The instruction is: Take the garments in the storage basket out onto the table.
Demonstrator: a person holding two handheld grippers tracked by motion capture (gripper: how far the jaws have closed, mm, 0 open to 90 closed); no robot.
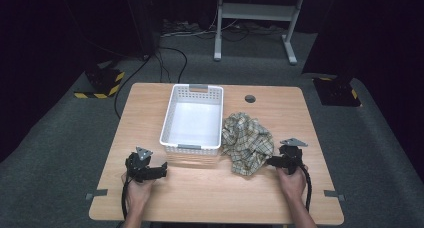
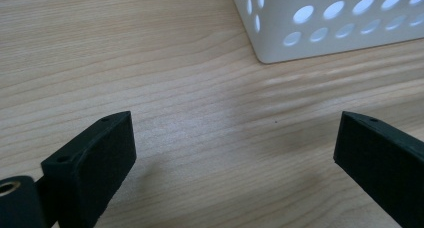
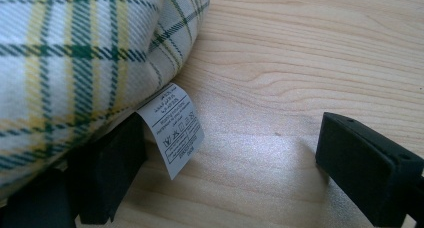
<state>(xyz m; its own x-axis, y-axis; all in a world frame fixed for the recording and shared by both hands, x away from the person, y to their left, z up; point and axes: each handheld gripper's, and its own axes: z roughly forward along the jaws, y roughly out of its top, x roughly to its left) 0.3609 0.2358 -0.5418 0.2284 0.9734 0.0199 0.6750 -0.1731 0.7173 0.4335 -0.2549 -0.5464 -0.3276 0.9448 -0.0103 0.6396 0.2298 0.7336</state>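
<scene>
A crumpled plaid cloth (image 1: 246, 142) in cream, green and yellow lies on the wooden table (image 1: 215, 198), touching the right side of a white perforated basket (image 1: 193, 119). My right gripper (image 1: 272, 162) is open at the cloth's right edge. In the right gripper view the cloth (image 3: 75, 58) drapes over the left jaw and a white care label (image 3: 172, 128) hangs beside it; nothing sits between the jaws (image 3: 225, 173). My left gripper (image 1: 161, 170) is open just in front of the basket's near left corner (image 2: 320, 23), jaws wide over bare wood (image 2: 232, 148).
The basket is empty. A round cable hole (image 1: 250, 98) is in the table's far side. Beyond the table stand a metal frame (image 1: 255, 18) and cables on the grey floor. Bare wood stretches along the front edge between the hands.
</scene>
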